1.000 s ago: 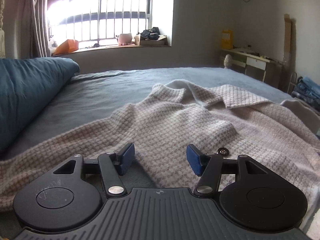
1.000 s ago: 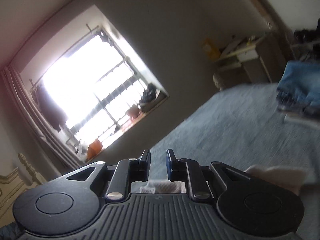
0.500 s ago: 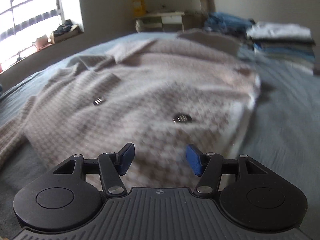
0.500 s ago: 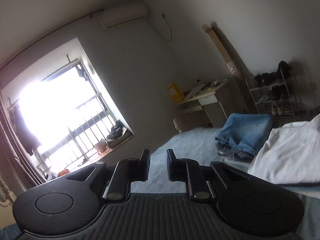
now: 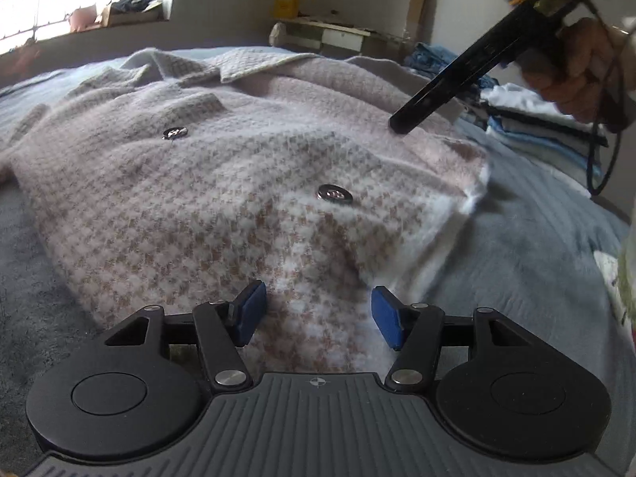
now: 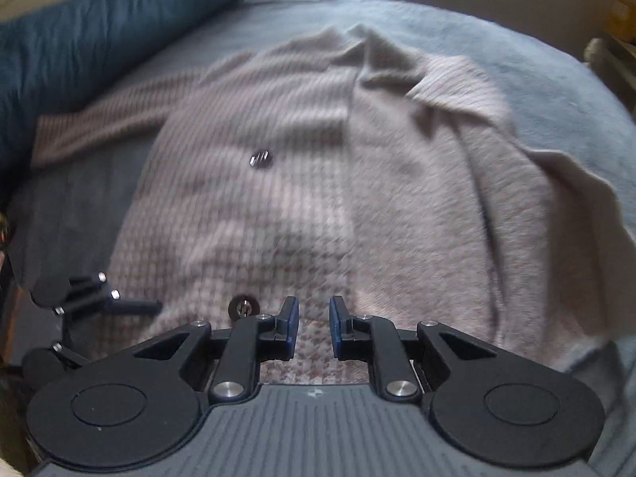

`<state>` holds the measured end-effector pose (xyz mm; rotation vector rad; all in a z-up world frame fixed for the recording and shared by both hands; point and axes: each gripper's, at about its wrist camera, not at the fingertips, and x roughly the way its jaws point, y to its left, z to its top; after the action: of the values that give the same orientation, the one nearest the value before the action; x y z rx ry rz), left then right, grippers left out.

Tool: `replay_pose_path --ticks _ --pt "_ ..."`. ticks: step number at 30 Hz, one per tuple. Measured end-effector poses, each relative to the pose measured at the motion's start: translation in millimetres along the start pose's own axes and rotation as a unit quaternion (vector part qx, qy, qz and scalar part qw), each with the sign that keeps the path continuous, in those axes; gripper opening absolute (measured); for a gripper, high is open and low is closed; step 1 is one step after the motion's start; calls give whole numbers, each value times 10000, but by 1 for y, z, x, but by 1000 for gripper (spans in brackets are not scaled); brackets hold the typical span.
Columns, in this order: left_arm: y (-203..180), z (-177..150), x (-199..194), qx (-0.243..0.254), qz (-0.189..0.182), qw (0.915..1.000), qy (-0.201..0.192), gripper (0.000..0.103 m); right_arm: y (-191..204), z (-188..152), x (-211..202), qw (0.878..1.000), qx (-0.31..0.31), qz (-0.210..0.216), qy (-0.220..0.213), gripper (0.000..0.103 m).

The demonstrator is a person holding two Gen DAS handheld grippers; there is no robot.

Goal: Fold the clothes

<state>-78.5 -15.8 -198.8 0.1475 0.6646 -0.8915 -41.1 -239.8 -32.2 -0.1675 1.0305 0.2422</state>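
Note:
A pink-and-beige houndstooth knit jacket (image 5: pixel 238 183) lies spread, front up, on the grey-blue bed (image 5: pixel 536 246). Two dark buttons (image 5: pixel 334 194) (image 5: pixel 175 132) show on it. My left gripper (image 5: pixel 318 314) hovers open over the near hem, with nothing between its blue pads. In the right wrist view the jacket (image 6: pixel 318 159) fills the middle, one sleeve stretched left. My right gripper (image 6: pixel 314 326) hangs above the jacket's lower front with a narrow gap between its pads, holding nothing. From the left wrist view its black tip (image 5: pixel 399 125) points down at the jacket's right side, held by a hand (image 5: pixel 576 63).
A dark teal pillow (image 6: pixel 99 28) lies at the bed's far left. Folded clothes (image 5: pixel 528 111) are stacked on the bed's right side. A desk (image 5: pixel 330 33) stands against the far wall, and a window sill (image 5: pixel 119 12) carries clutter.
The right wrist view swung from the wall and window down onto the jacket. The left gripper stayed open and shifted right along the hem.

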Motion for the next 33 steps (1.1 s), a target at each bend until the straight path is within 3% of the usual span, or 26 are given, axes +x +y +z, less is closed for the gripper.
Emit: replay_pose_path --ticks 5,7,9,12,16,18,20,23,26,29,33 --pt "9 -7 -5 -354 -427 9985 -9 59 36 -36 65 9893 -1164 -183 859 17" --pt "13 -6 -7 -431 -551 9976 -12 59 34 -36 67 9897 -983 -183 1027 17" --pt "20 -2 -9 -548 -677 9962 16 58 33 -28 55 9915 -900 -240 905 16" --pt "30 5 -12 -864 -900 9922 -23 58 39 -10 35 9945 -992 -182 289 16" --pt "38 17 -13 -1117 -966 9888 -238 58 51 21 41 9935 -1086 26 -347 16" --pt "42 23 -12 -1231 -923 9875 -357 58 49 32 65 9947 -1011 112 -161 16" --pt "47 27 -10 -1363 -854 9858 -487 58 48 28 91 9928 -1144 40 345 16" --pt "56 28 -2 -1596 -932 9816 -471 58 47 33 96 9884 -1395 32 592 16" --pt "57 20 12 -1760 -976 9793 -234 57 51 70 87 9867 -1555 14 482 16" --pt "54 11 11 -1900 -979 9764 -292 58 58 113 94 9869 -1606 -160 35 16" --pt "61 1 6 -2344 -1292 9627 -399 58 62 151 140 9951 -832 -292 -456 17"
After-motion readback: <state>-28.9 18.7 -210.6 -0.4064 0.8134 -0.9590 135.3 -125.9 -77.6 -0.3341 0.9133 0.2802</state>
